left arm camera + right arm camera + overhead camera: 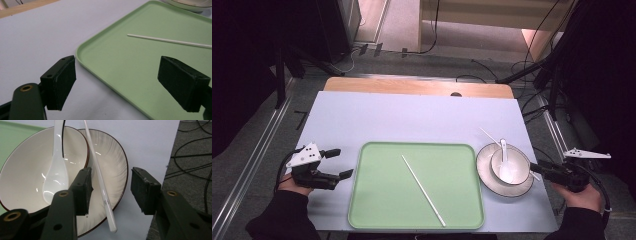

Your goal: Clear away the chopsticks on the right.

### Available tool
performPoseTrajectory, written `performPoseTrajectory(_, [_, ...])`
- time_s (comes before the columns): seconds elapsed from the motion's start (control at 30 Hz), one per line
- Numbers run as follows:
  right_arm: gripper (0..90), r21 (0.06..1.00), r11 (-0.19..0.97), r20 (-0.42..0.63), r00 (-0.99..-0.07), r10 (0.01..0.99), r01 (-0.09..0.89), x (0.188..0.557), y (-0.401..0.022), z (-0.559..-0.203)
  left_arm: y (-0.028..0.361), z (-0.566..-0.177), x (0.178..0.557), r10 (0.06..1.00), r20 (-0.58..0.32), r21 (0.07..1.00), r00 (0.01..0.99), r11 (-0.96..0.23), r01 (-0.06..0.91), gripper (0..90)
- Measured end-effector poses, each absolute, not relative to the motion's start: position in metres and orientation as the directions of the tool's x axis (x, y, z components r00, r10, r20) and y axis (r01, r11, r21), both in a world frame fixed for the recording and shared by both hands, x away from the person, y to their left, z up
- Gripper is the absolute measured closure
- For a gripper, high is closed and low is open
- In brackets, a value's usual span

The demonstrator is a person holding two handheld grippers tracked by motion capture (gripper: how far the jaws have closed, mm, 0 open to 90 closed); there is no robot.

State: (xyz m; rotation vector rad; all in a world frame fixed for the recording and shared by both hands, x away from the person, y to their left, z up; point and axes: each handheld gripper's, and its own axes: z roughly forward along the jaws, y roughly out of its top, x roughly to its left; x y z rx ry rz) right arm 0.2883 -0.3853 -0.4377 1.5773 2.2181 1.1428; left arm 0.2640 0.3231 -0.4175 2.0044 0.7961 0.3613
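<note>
A light green tray (362,190) (150,62) lies at the table's front centre with one white chopstick (423,190) (170,40) diagonally on it. To its right a cream bowl (517,167) (25,177) sits on a matching plate (484,167) (112,162), a white spoon (505,162) (55,175) resting inside. A second white chopstick (490,136) (100,177) lies across the plate beside the bowl. My right gripper (537,171) (111,191) stands open, jaws either side of that chopstick's near end without touching it. My left gripper (343,162) (112,82) is open and empty at the tray's left edge.
The white table top (412,117) ends close to the plate's right side; beyond it are grey floor and black cables (195,157). A wooden strip (417,87) runs along the table's far edge.
</note>
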Motion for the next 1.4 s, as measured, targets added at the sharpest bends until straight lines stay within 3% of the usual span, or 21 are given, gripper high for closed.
performPoseTrajectory(0.23, [64.4, 0.662, 0.147, 0.286, -0.429, 0.857, 0.735, 0.290, -0.383, -0.443, 0.323, -0.418, 0.264, 0.661, -0.057, 0.841, 0.748, -0.372, 0.392, 15.1])
performPoseTrajectory(0.47, [70.1, 0.636, 0.183, 0.286, -0.449, 0.846, 0.750, 0.291, -0.379, -0.448, 0.323, -0.418, 0.264, 0.660, -0.056, 0.841, 0.749, -0.373, 0.392, 15.0])
performPoseTrajectory(1.1, [78.6, 0.589, 0.247, 0.276, -0.479, 0.833, 0.769, 0.304, -0.372, -0.459, 0.322, -0.418, 0.264, 0.658, -0.054, 0.839, 0.751, -0.379, 0.392, 15.1])
performPoseTrajectory(1.4, [83.6, 0.573, 0.219, 0.328, -0.466, 0.822, 0.790, 0.305, -0.377, -0.461, 0.322, -0.418, 0.264, 0.660, -0.053, 0.839, 0.749, -0.378, 0.392, 15.1])
